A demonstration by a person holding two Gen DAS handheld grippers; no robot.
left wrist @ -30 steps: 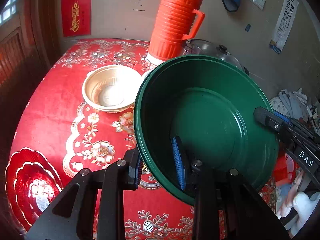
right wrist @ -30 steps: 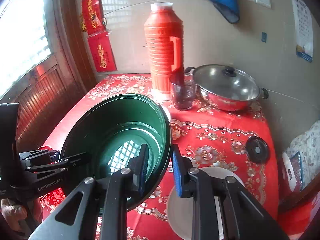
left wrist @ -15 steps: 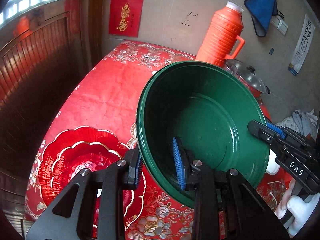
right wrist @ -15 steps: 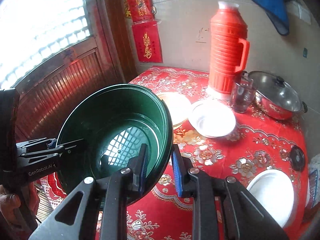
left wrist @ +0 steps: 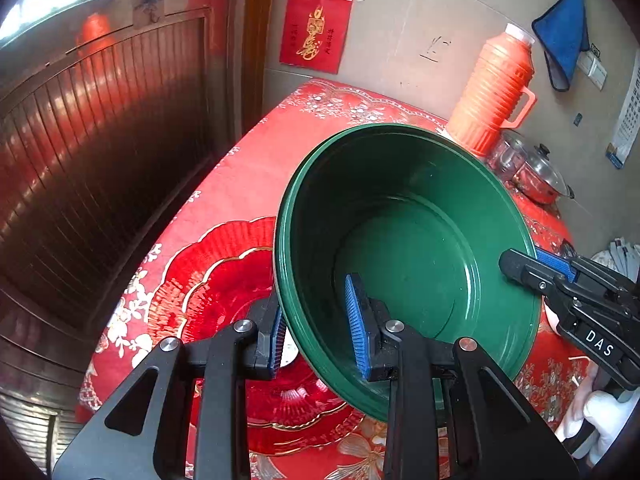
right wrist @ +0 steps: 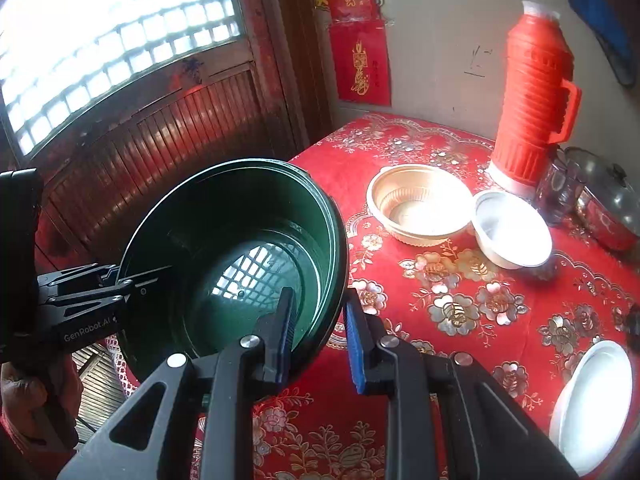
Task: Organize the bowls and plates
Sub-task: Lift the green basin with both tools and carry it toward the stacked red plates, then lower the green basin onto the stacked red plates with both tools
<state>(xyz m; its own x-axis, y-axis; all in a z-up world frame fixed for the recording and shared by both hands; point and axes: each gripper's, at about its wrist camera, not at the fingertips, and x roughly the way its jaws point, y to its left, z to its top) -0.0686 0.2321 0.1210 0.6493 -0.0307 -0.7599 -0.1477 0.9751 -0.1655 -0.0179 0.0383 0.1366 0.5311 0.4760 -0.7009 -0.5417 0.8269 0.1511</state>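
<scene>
Both grippers hold one large green bowl (left wrist: 404, 248) in the air, tilted, above the red tablecloth. My left gripper (left wrist: 316, 324) is shut on its near rim, one finger inside and one outside. My right gripper (right wrist: 318, 332) is shut on the opposite rim of the green bowl (right wrist: 224, 248); it also shows in the left wrist view (left wrist: 560, 280). A red scalloped plate (left wrist: 224, 280) lies on the table under the bowl. A tan bowl (right wrist: 420, 204), a white bowl (right wrist: 512, 232) and a white plate (right wrist: 592, 400) sit on the table.
An orange thermos (right wrist: 536, 96) stands at the back by the wall, next to a dark glass (right wrist: 560, 192) and a lidded steel pot (right wrist: 608, 204). A dark wooden wall panel (left wrist: 80, 168) runs along the table's left edge.
Both grippers have carried the green bowl leftward, toward the table's left end. It now hangs over the red scalloped plate. The tan and white bowls have come into the right wrist view.
</scene>
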